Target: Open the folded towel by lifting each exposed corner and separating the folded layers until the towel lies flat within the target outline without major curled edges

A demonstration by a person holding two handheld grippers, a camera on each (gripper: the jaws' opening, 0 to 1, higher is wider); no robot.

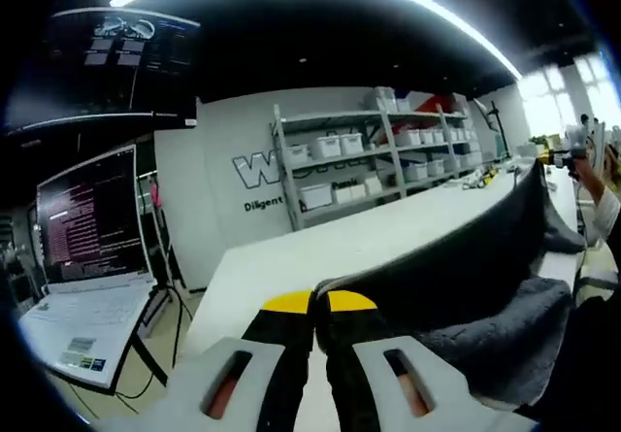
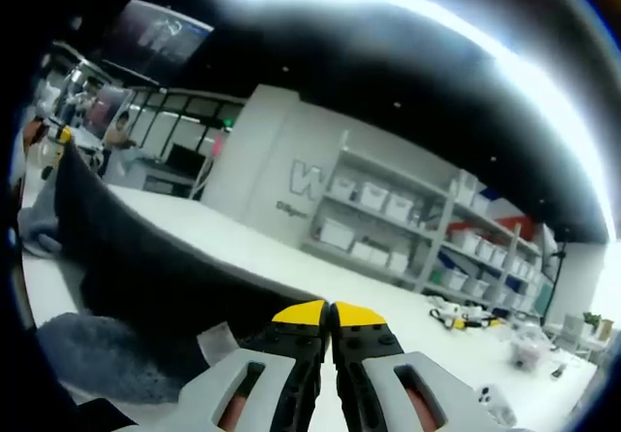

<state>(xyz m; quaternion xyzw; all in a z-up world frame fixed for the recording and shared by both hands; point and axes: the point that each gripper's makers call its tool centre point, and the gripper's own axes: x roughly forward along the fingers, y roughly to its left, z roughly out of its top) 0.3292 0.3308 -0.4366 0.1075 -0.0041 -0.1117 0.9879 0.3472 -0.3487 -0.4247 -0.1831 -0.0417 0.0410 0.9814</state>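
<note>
**Towel stretched between two closed grippers above the tabletop**

The left hand-held gripper (image 1: 321,308) has its yellow-tipped jaws pressed together on the near edge of the dark grey towel (image 1: 485,267). From that pinch the cloth runs off to the right in a taut band, rising toward the far right, while a looser fold of it sags lower down beside the jaws. The white tabletop (image 1: 320,248) spreads out under and beyond it.

In the right gripper view, the right hand-held gripper (image 2: 330,313) is likewise clamped tight, yellow tips meeting on the towel's (image 2: 146,267) edge. Here the cloth sweeps away to the left, climbing to a raised corner at the far left, with a slack grey bunch hanging low near the jaws. A small white tag (image 2: 215,340) shows on the cloth just left of the tips. The tabletop (image 2: 291,257) lies pale below the held edge.

Around the room: a laptop (image 1: 92,257) on a stand to the left, a screen (image 1: 121,58) above it, and shelves (image 1: 374,155) of white bins against the far wall.
</note>
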